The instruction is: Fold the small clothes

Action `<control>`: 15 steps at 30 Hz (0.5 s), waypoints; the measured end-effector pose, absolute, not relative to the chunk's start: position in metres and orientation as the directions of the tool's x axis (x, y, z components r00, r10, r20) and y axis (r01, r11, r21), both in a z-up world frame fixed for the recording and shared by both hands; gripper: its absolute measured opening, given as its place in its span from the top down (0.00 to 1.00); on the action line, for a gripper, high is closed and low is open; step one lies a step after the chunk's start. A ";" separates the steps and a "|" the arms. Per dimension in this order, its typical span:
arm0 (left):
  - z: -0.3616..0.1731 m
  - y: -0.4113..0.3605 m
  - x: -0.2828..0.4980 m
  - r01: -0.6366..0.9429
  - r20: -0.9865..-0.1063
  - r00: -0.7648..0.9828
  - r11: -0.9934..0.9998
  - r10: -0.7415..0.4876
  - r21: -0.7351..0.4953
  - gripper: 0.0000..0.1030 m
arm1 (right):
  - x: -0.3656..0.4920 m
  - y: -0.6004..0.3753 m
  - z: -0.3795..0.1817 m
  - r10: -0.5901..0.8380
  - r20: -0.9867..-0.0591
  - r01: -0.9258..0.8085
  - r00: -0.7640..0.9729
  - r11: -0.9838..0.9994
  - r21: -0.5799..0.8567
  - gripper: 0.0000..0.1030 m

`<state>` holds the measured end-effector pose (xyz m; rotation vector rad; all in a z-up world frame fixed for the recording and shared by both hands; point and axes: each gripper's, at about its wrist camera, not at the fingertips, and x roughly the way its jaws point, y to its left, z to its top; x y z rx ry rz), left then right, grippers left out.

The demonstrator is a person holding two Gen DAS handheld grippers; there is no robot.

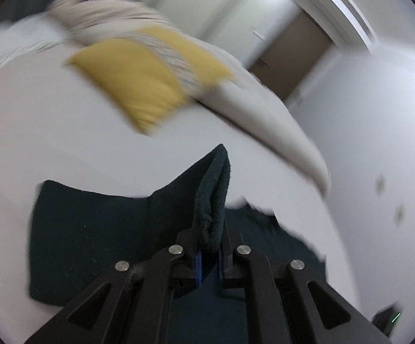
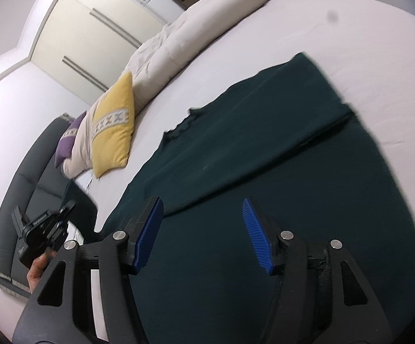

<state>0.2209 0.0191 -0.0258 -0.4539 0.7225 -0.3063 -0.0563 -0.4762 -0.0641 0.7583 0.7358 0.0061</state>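
Dark green garment (image 2: 265, 154) spread across a white bed (image 2: 351, 28), lying straight ahead of and beneath both grippers; the left gripper (image 1: 209, 246) has its jaws pinched tight on a doubled edge of the cloth, a fold of which stands up just ahead of its fingertips, the rest trailing off to its left and below. The right gripper (image 2: 203, 235) hangs over the fabric with its blue pads (image 2: 256, 235) about half apart and nothing between them — no grip yet on that side. A yellow cushion (image 2: 112, 134) and a pale duvet (image 2: 178, 37) lie well beyond the garment, far ahead of both tools.

The step in hand looks like carrying one edge over to make a fold; to do it well, the left grip should hold firm on both layers while the right settles onto a matching edge — then both travel together, level, so the crease runs straight; the left view is blurred, so how the lifted edge lines up cannot be told; a lone pull risks dragging the whole garment askew.
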 end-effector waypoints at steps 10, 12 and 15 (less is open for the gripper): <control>-0.096 -0.125 0.236 0.247 -0.722 0.569 0.920 -0.393 -0.306 0.86 | -0.049 -0.512 -0.074 0.246 -0.632 0.259 0.734 0.760 0.597 0.46; -0.102 -0.126 0.233 0.254 -0.737 0.546 0.917 -0.398 -0.307 0.76 | -0.042 -0.511 -0.073 0.247 -0.636 0.245 0.731 0.775 0.583 0.46; -0.098 -0.121 0.214 0.266 -0.720 0.557 0.911 -0.413 -0.316 0.51 | -0.023 -0.500 -0.069 0.258 -0.645 0.222 0.719 0.794 0.566 0.44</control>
